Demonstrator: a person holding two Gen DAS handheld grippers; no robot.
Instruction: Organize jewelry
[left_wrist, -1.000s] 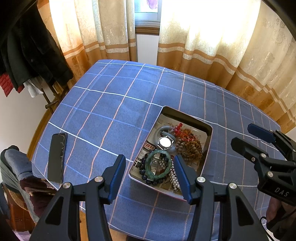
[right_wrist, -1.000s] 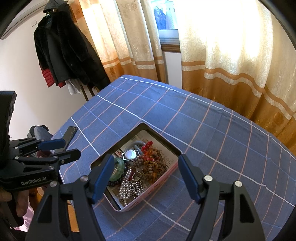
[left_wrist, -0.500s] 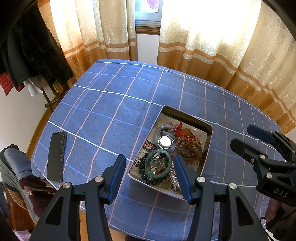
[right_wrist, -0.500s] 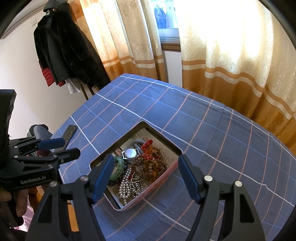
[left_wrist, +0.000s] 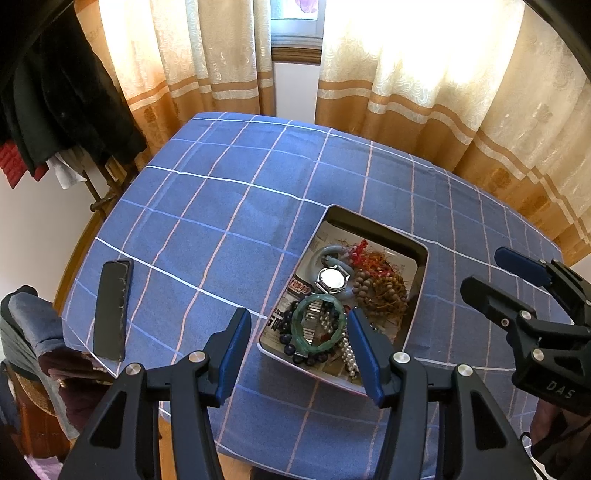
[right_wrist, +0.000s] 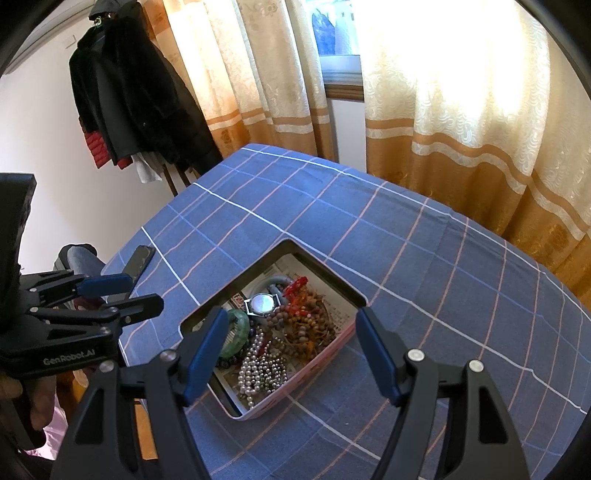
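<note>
While I hold both claws above the table draped in a blue checked cloth (left_wrist: 229, 221), a flat black phone (left_wrist: 110, 310) lies at its left edge, well apart from everything else; my left claw (left_wrist: 299, 332) hangs over the near end of the shallow rectangular tin tray (left_wrist: 417, 247) with its blue-padded jaws spread wide and nothing between them, touching nothing; inside the tray, nearest me, lies a green jade bangle (left_wrist: 319, 325) over dark blue beads (left_wrist: 291, 349), with a white pearl strand (left_wrist: 347, 350) just beside it; further in sits a silver-faced wristwatch (left_wrist: 331, 278) on a pale grey-blue strap, then a heap of brown wooden prayer beads (left_wrist: 384, 290) to its right, and a red coral piece (left_wrist: 360, 253) touching the far side of that heap; printed paper lines the tray floor; my right claw (right_wrist: 288, 347) hovers to the right of the tray, its jaws likewise standing wide and empty; cream and orange-banded curtains (left_wrist: 424, 92) hang behind the table.
</note>
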